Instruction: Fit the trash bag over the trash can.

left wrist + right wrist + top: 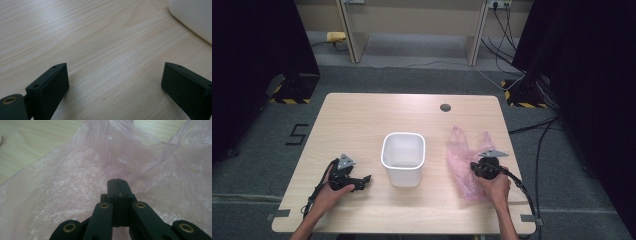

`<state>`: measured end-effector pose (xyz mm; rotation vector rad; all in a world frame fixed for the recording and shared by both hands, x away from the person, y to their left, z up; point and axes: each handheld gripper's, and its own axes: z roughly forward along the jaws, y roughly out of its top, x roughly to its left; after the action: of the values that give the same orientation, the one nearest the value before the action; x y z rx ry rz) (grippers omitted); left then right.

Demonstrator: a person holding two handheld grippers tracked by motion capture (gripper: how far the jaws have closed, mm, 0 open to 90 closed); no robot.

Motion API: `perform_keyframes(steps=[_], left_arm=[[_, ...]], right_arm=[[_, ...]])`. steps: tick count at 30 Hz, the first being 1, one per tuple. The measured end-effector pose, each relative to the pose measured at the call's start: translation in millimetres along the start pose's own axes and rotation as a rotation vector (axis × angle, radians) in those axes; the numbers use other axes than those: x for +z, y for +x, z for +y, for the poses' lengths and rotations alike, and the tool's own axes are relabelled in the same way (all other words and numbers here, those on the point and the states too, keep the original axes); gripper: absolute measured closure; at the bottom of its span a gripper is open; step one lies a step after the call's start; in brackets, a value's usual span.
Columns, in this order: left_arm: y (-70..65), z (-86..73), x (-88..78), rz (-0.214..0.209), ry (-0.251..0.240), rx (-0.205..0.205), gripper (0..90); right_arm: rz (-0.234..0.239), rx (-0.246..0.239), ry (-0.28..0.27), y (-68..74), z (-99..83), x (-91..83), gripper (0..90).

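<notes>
Pale wood table [362, 120] on grey carpet, dark curtains either side. Left gripper [115, 85] spread wide, empty, beside bin [403, 159]. Right gripper [117, 181] closed over pink bag [62, 185]; pinch unclear.

Looks down and forward from above onto the whole table [362, 115], forearms entering at bottom. Sits low and close over bare wood, white bin [195, 17] shared at upper right. Hovers just above the pink bag [62, 182], seen right of center from above.
</notes>
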<state>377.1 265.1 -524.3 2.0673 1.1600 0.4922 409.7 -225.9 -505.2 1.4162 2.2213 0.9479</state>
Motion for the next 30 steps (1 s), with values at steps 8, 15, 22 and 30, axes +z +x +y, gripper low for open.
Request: perform_keyframes(steps=[8, 15, 22, 30], left_arm=[[-0.2, 0.0, -0.1, 0.001, 0.001, -0.002, 6.8], [-3.3, 0.1, 0.2, 0.018, 0.002, -0.020, 6.0], [-4.4, 1.9, -5.3, 0.017, -0.007, -0.010, 15.3], [-2.0, 21.6, -31.0, 0.003, -0.101, -0.064, 16.2]], right_arm=[[0.006, -0.012, -0.083, 0.9, 8.4, -12.7, 90.0], [0.018, -0.035, -0.191, 8.1, 26.0, -40.0, 90.0], [0.054, -0.049, -0.302, 17.8, 54.5, -66.8, 90.0], [0.100, -0.096, -0.387, 39.1, 96.2, -83.9, 90.0]])
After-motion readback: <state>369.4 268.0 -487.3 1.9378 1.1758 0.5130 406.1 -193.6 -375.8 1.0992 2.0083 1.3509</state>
